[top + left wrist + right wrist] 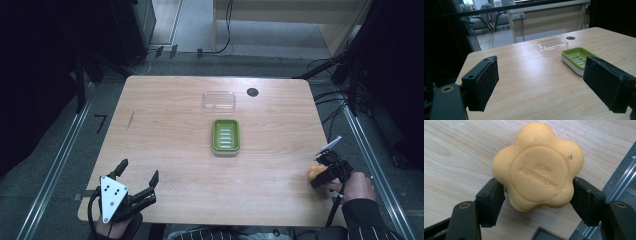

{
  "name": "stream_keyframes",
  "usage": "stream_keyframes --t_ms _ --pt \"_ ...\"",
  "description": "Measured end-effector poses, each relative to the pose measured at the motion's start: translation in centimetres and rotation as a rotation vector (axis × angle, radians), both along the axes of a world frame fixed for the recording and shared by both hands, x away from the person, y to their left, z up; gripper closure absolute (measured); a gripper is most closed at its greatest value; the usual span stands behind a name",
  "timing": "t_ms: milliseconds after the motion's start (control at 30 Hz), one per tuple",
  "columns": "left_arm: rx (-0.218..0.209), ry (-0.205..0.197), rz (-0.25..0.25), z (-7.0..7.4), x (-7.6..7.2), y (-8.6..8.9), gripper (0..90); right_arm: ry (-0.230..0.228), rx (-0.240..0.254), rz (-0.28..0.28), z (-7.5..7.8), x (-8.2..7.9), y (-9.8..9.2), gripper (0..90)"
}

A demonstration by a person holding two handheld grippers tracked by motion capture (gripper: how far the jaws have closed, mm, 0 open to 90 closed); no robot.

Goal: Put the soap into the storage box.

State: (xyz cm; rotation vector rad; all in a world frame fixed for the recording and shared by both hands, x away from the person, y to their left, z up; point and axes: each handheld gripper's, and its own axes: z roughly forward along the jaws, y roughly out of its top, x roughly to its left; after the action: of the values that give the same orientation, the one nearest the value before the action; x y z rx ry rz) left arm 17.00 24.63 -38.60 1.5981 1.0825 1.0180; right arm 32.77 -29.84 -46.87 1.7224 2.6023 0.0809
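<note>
**Soap gripped at the counter's right edge, dish not yet reached**

You had the right claw (537, 195) clamped on the orange flower-shaped soap (537, 167), its pads pressing the lobes on either side. In the high view that soap (316, 172) sat low near the right edge of the counter (165, 150), just ahead of your right hand (357, 186); whether it was touching the wood or just lifted off it, I could not tell. Your left claw (137, 176) stood wide apart and held nothing, parked at the near left corner, well away from everything else.

By my reading, the pick-up was as good as done and the rest was ahead of you. The green soap dish (226, 136) lay bare in the middle of the counter, well apart from the soap, and the clear lid (219, 99) lay just beyond it, off the dish. So the carry across, the placing in the dish, and likely the lid were all left.

The soap was a round, flattened piece with no real long axis; its lobes ran evenly around. In the right gripper view its broad stamped face was turned toward the camera, with the raised lettering running slightly downhill to the right. The dish, by contrast, was oblong, its long axis running from you toward the far edge of the counter, while the lid's long side ran across
</note>
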Motion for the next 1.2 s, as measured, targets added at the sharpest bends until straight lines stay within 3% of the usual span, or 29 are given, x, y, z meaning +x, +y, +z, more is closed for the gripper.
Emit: stream_keyframes --t_ms 167,667,1200 --pt "0.000 -0.001 0.000 0.0 0.0 0.0 13.7 0.013 -0.011 0.004 -0.2 0.0 0.1 39.3" --pt "-0.002 -0.002 0.002 0.0 0.0 0.0 13.7 -0.014 -0.002 -0.015 -0.1 -0.2 0.1 40.0" --pt "-0.007 -0.002 0.003 0.0 0.0 0.1 13.6 -0.067 0.001 0.026 1.1 -0.5 1.2 40.0"
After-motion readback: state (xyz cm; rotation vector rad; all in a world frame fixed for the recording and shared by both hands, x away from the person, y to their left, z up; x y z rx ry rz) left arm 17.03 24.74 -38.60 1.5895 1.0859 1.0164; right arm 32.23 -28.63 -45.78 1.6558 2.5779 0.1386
